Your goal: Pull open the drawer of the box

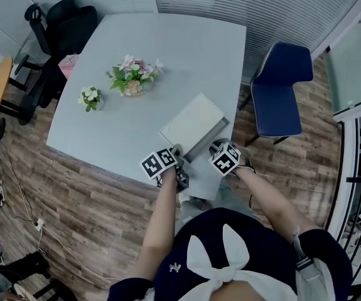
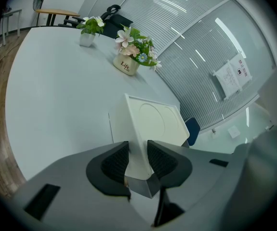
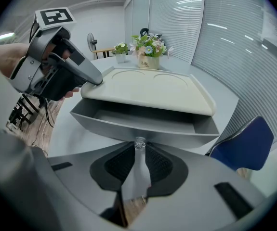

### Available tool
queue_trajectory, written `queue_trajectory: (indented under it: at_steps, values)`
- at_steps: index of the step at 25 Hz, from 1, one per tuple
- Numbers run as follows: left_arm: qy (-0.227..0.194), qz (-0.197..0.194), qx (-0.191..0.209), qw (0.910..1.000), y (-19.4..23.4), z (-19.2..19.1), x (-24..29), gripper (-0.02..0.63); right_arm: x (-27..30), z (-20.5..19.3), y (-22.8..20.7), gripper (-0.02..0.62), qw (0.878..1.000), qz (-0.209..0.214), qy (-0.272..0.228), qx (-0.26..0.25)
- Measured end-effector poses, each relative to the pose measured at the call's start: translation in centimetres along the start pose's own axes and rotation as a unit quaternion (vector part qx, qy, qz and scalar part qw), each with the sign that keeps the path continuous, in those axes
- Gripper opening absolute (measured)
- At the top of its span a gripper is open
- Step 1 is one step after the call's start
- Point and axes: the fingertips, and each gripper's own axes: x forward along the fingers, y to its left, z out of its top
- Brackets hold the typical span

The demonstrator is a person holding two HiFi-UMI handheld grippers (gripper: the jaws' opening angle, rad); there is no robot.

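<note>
On the table [image 1: 167, 55], left gripper [image 2: 138, 149] clamps the box [image 2: 155, 119], right gripper [image 3: 139, 151] pinches the knob [image 3: 139, 142] (drawer [image 3: 104, 123] open)

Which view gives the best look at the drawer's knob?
The right gripper view: the small clear knob sits between the jaws of the right gripper, on the front of the open drawer. In the head view that gripper covers it; the left gripper view shows only the top of the box.
</note>
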Motion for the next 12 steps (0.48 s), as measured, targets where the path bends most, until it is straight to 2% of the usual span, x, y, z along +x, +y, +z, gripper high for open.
queue_trajectory:
  at_steps: [12]
  values:
    - [-0.003,0.002,0.003,1.0000,0.05,0.03,0.04,0.130,-0.46,-0.75,0.12,0.074,1.000,-0.002,-0.002,0.007]
